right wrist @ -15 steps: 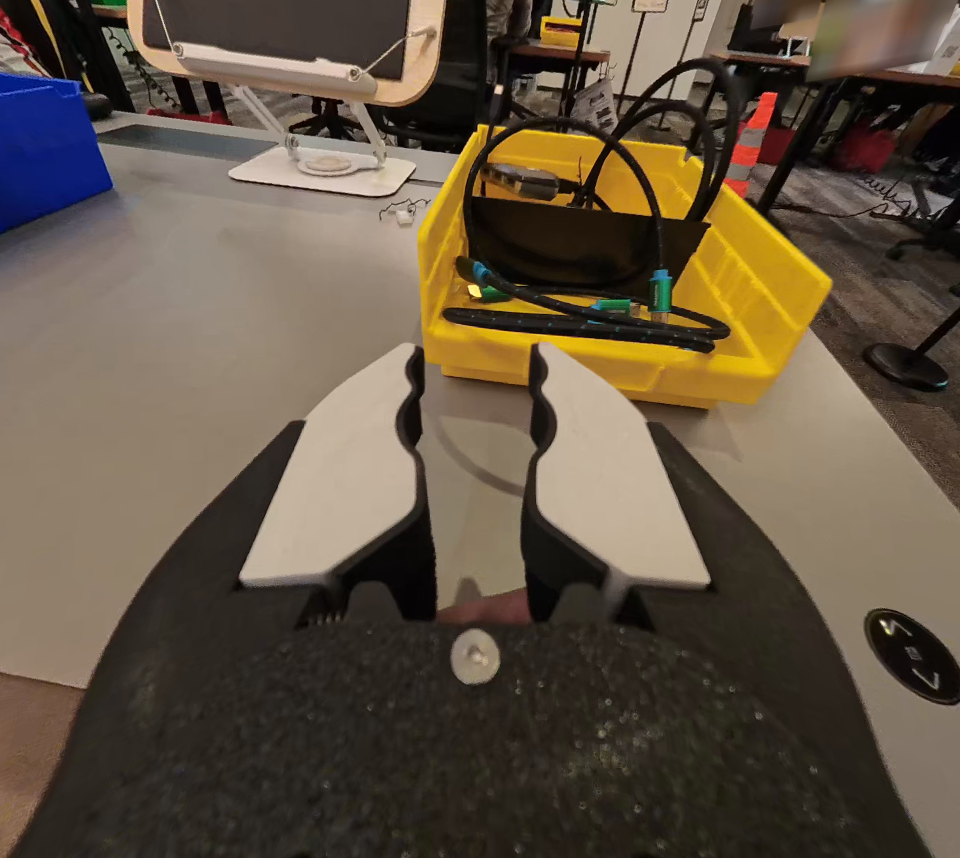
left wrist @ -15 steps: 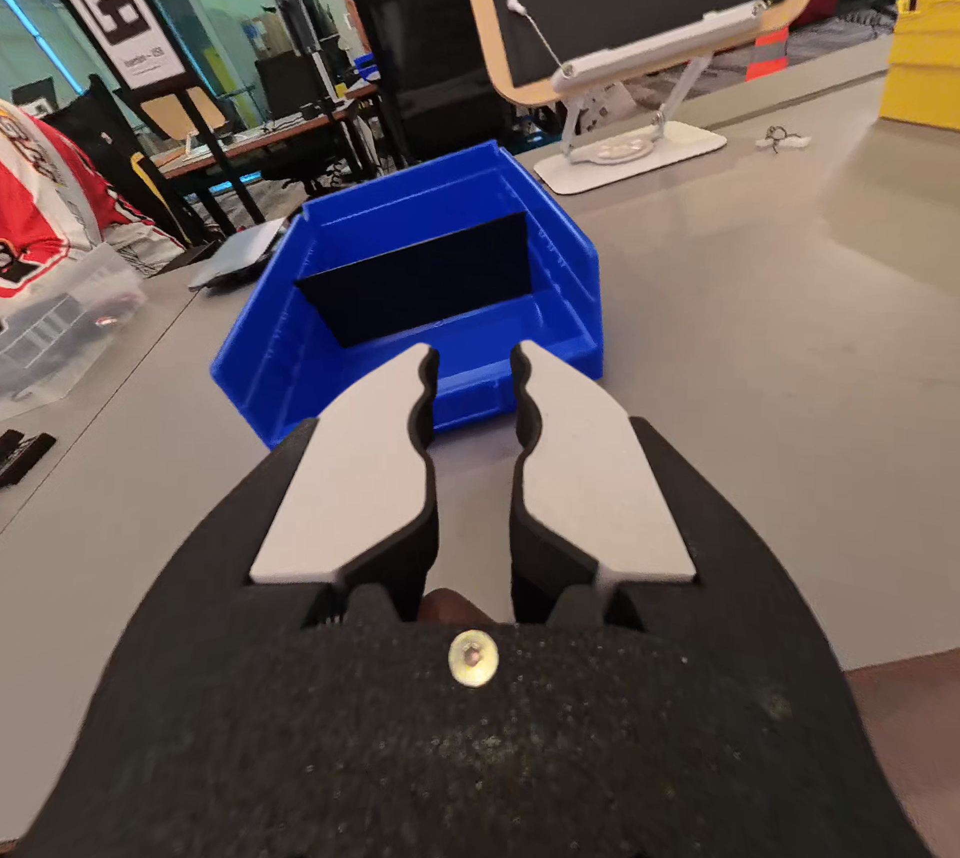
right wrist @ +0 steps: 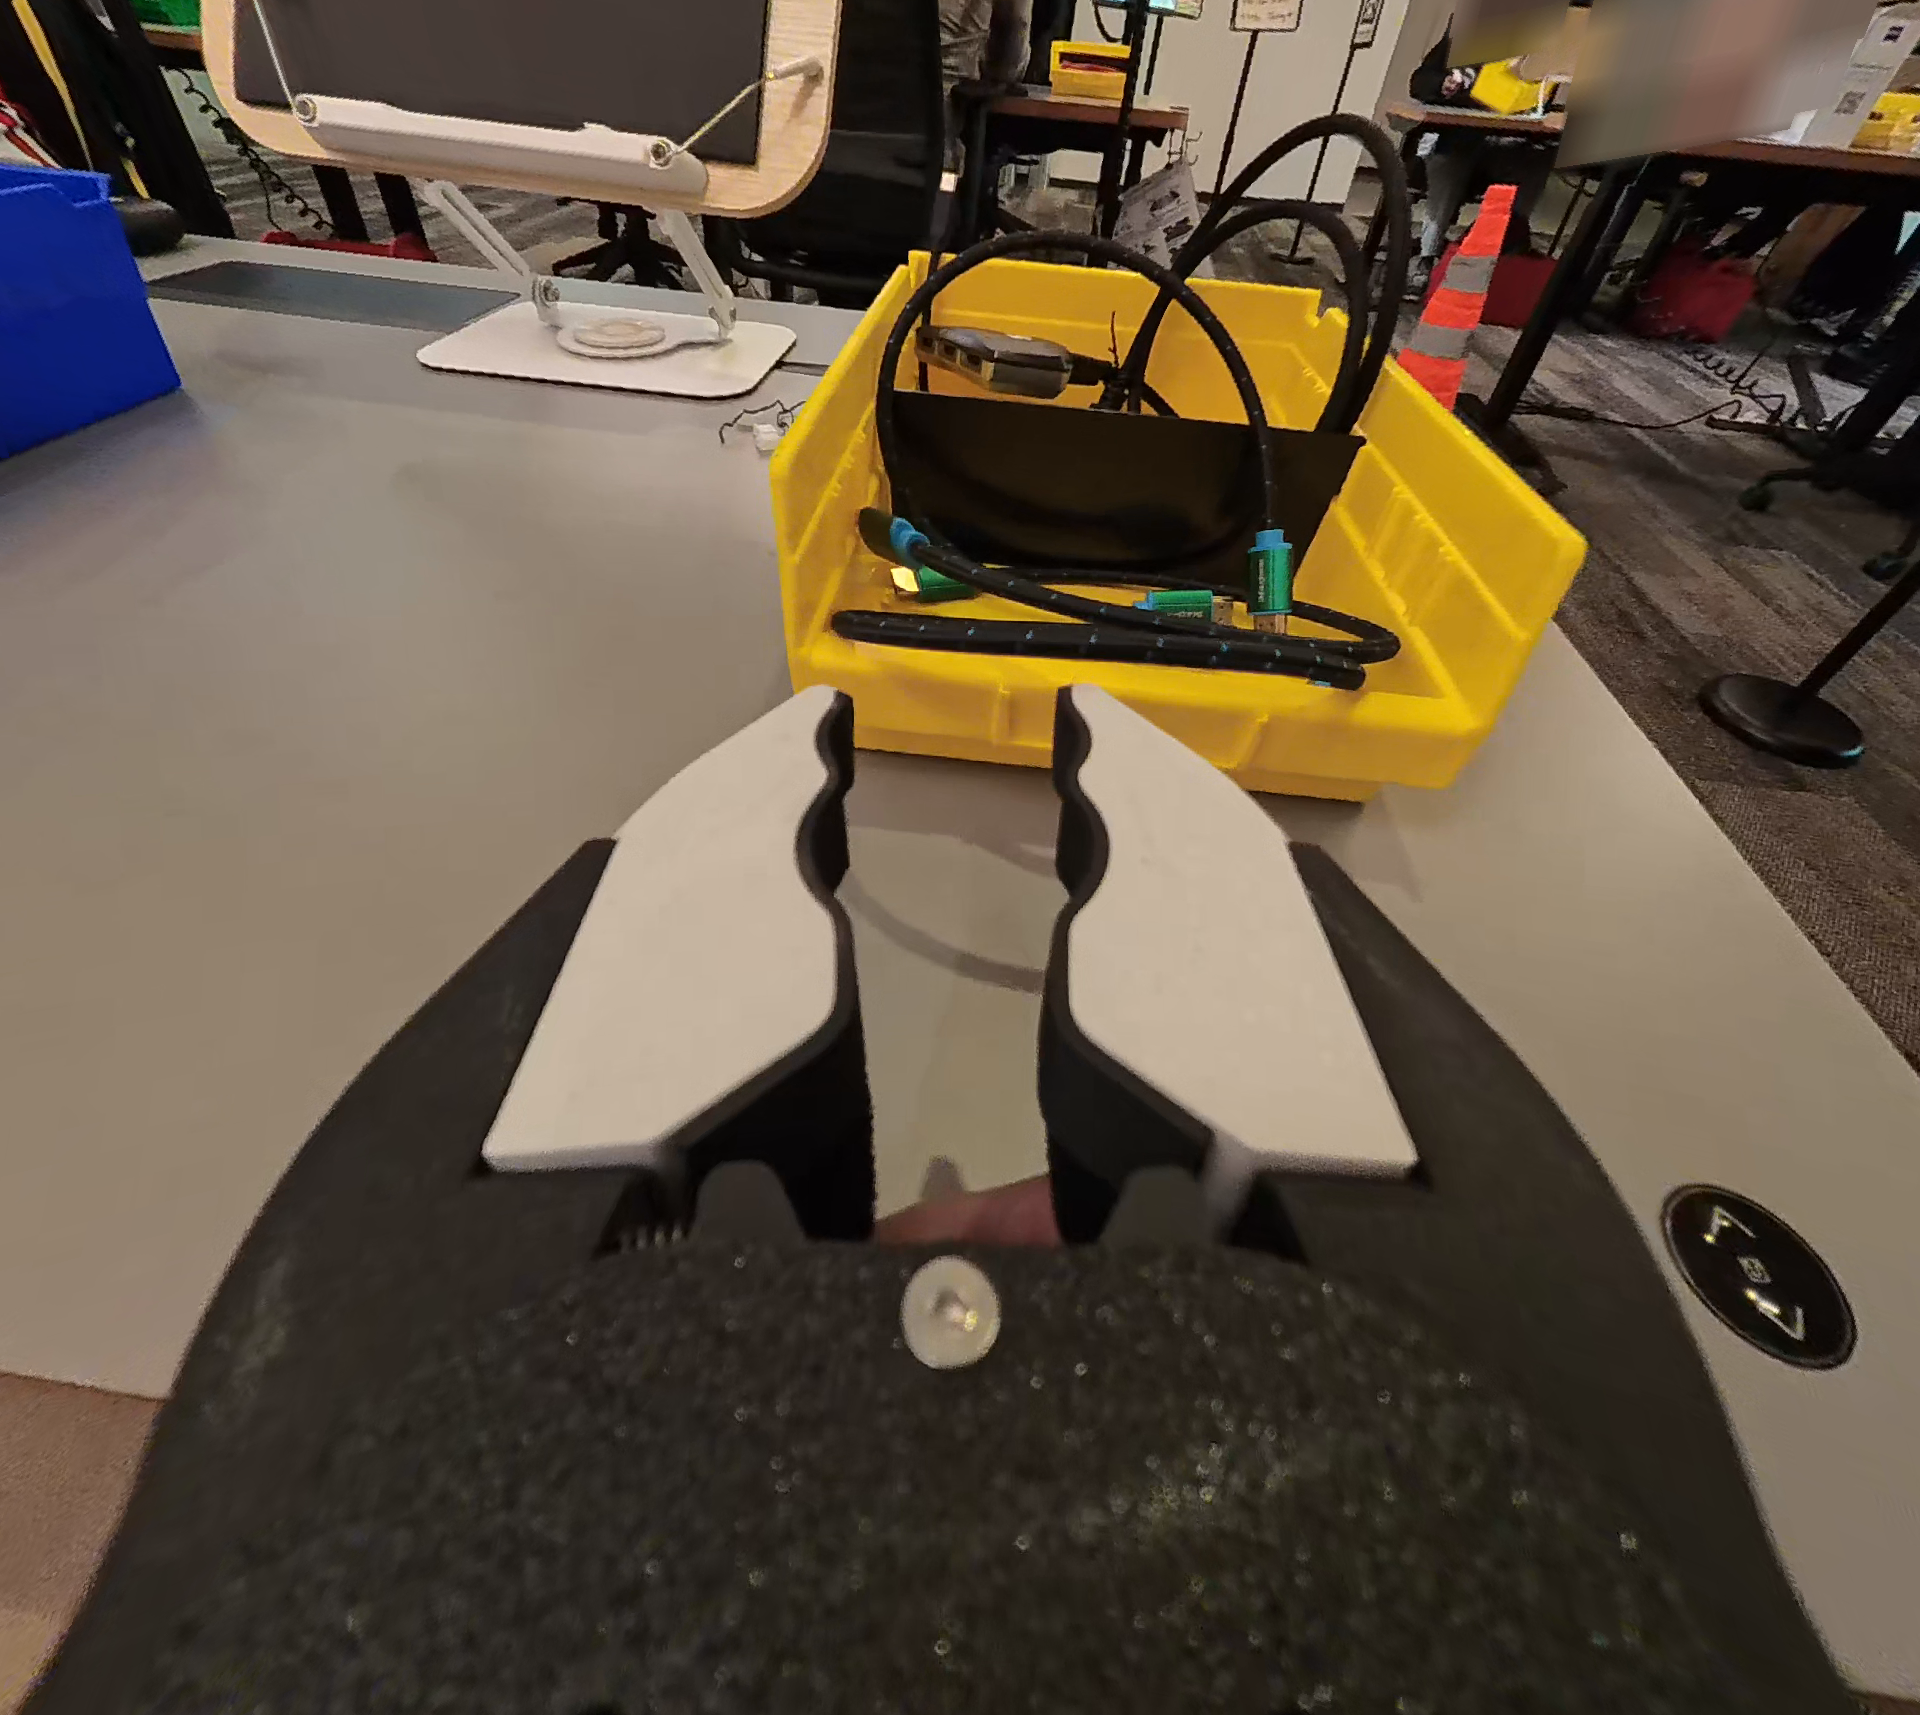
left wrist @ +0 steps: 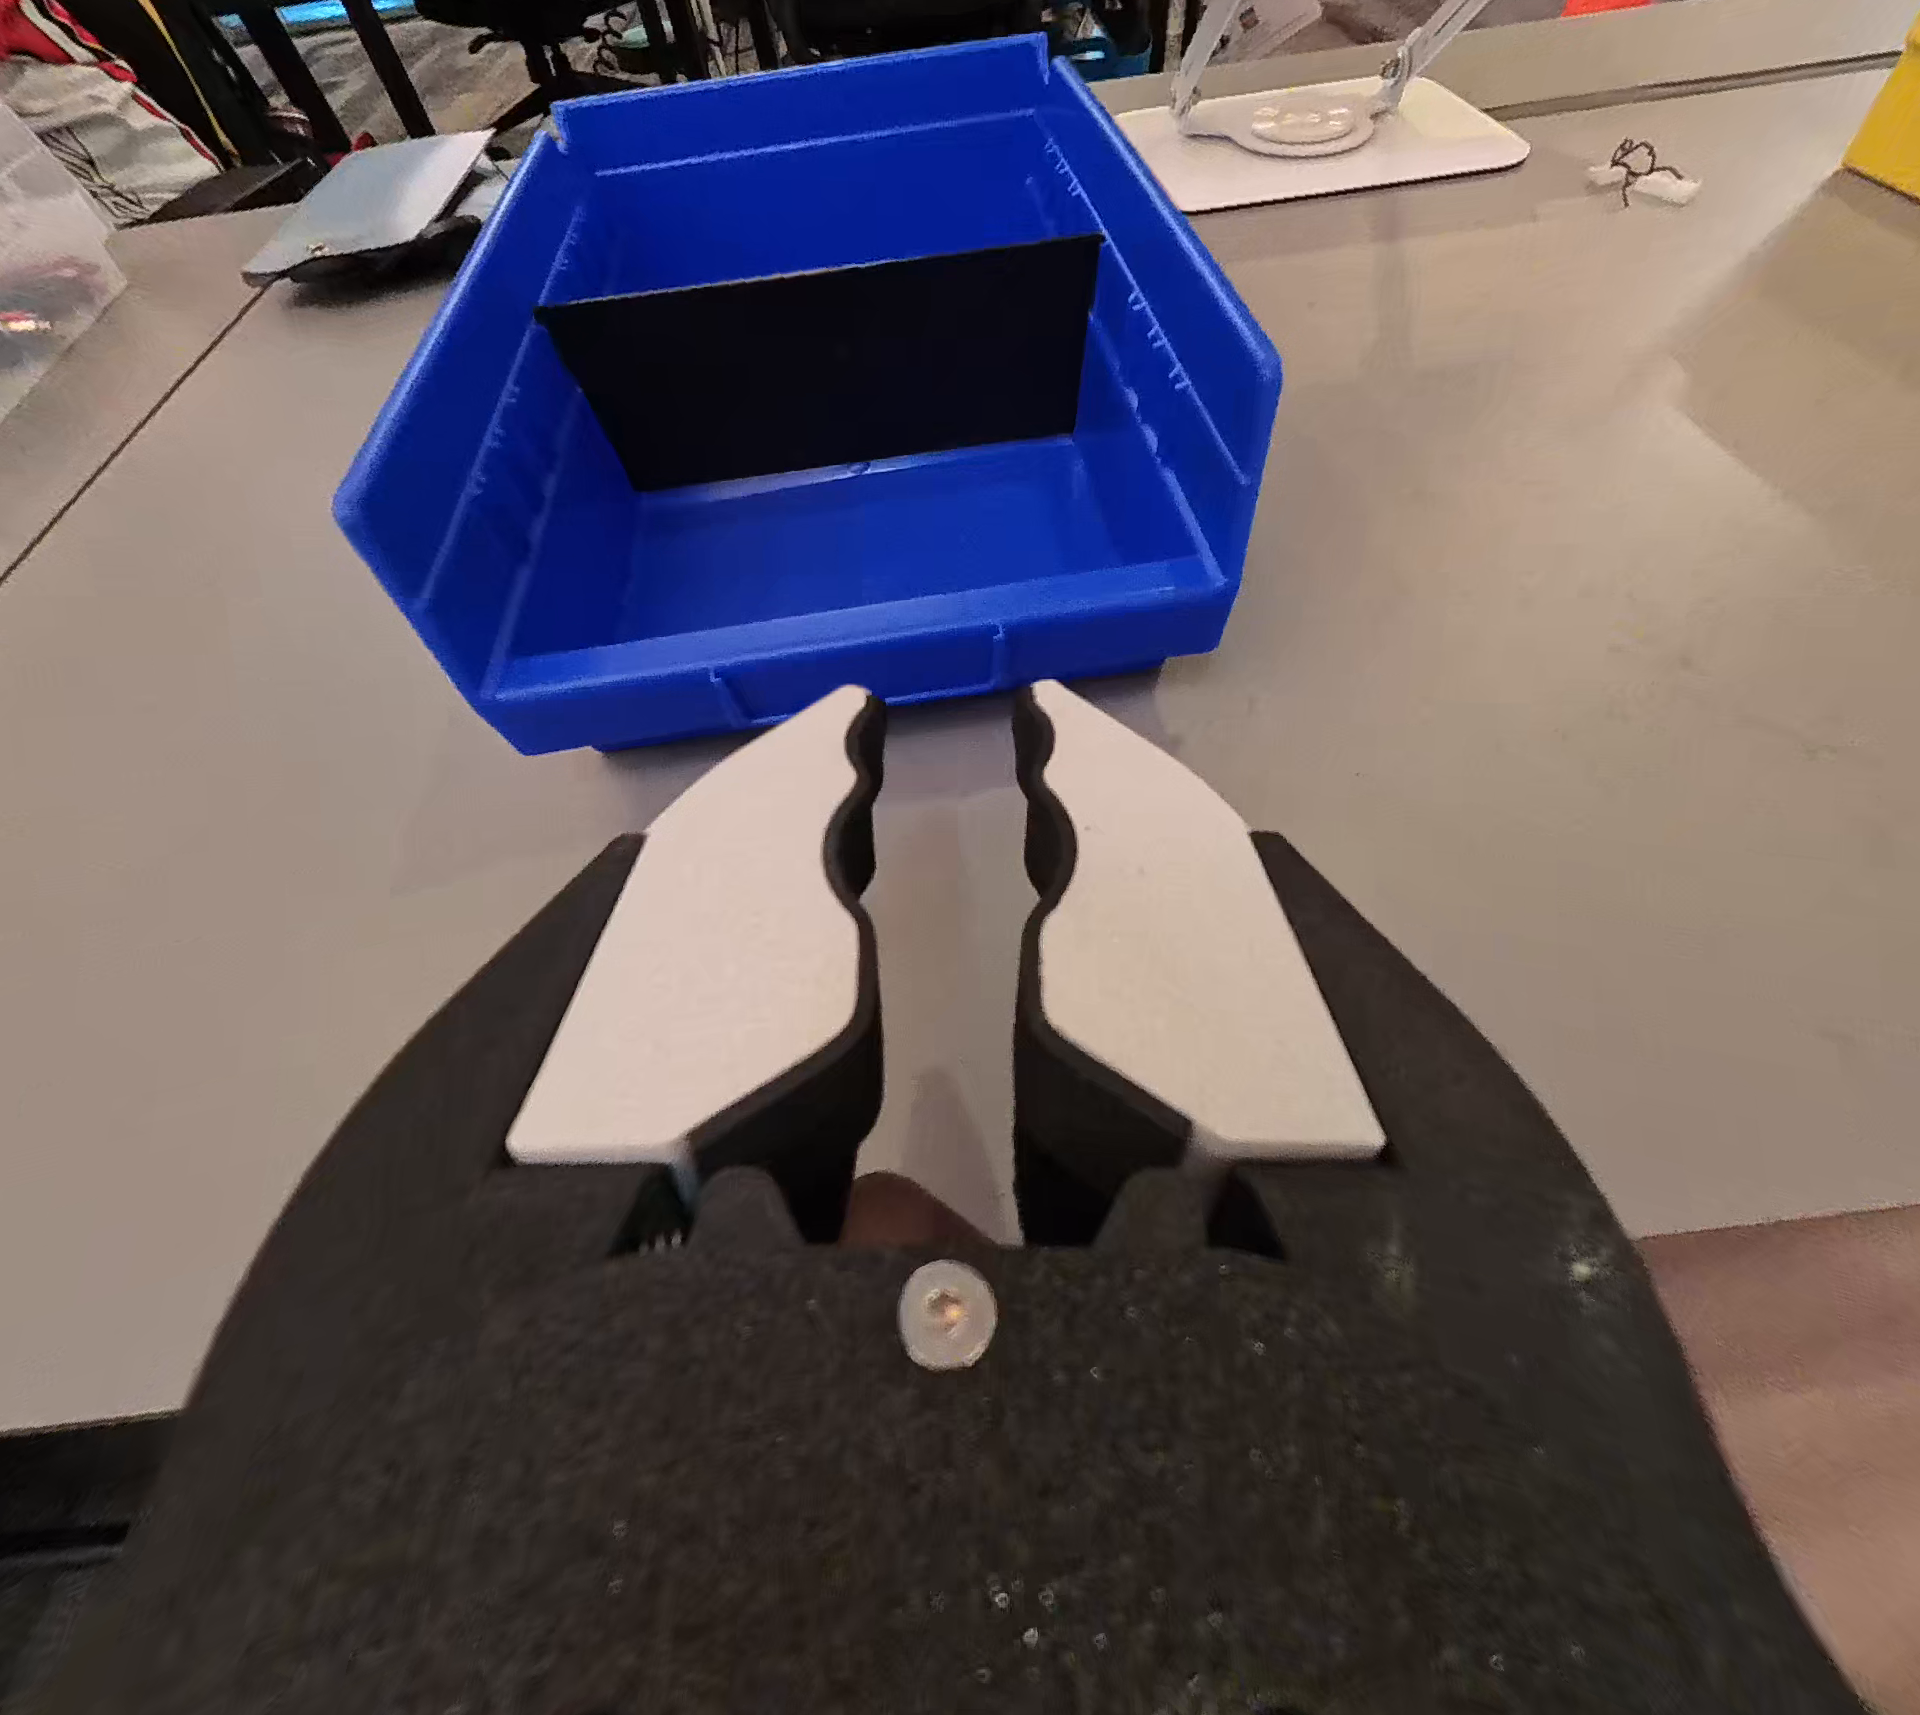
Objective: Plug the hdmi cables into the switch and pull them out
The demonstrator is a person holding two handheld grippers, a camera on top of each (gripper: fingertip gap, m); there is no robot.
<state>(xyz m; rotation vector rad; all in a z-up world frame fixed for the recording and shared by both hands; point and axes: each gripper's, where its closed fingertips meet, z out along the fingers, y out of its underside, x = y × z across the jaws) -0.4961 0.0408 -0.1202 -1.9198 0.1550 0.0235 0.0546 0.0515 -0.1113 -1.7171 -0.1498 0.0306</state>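
Note:
In the right wrist view a yellow bin (right wrist: 1475, 585) holds black braided HDMI cables (right wrist: 1101, 637) with green and blue plugs (right wrist: 1270, 572). A grey switch (right wrist: 992, 359) sits behind the bin's black divider. My right gripper (right wrist: 951, 709) is open and empty, just in front of the bin's front wall. In the left wrist view my left gripper (left wrist: 948, 701) is open and empty, close to the front lip of a blue bin (left wrist: 582, 460) with a black divider (left wrist: 831, 361) and nothing else seen inside.
A tablet on a white stand (right wrist: 613, 346) sits at the far table edge, also in the left wrist view (left wrist: 1340, 138). A small clip (left wrist: 1652, 174) lies on the grey table (left wrist: 1558, 626). A round black control button (right wrist: 1756, 1270) is set in the table at right. Chairs, desks and an orange cone (right wrist: 1460, 283) are beyond. Tip to tip, the grippers are about 55 cm apart. The round black control button (right wrist: 1756, 1270) is about 20 cm from my right fingertips.
The left view has tilted down and straightened onto the blue bin, which now looks closer. The right gripper has moved slightly nearer the yellow bin. Both stay open.

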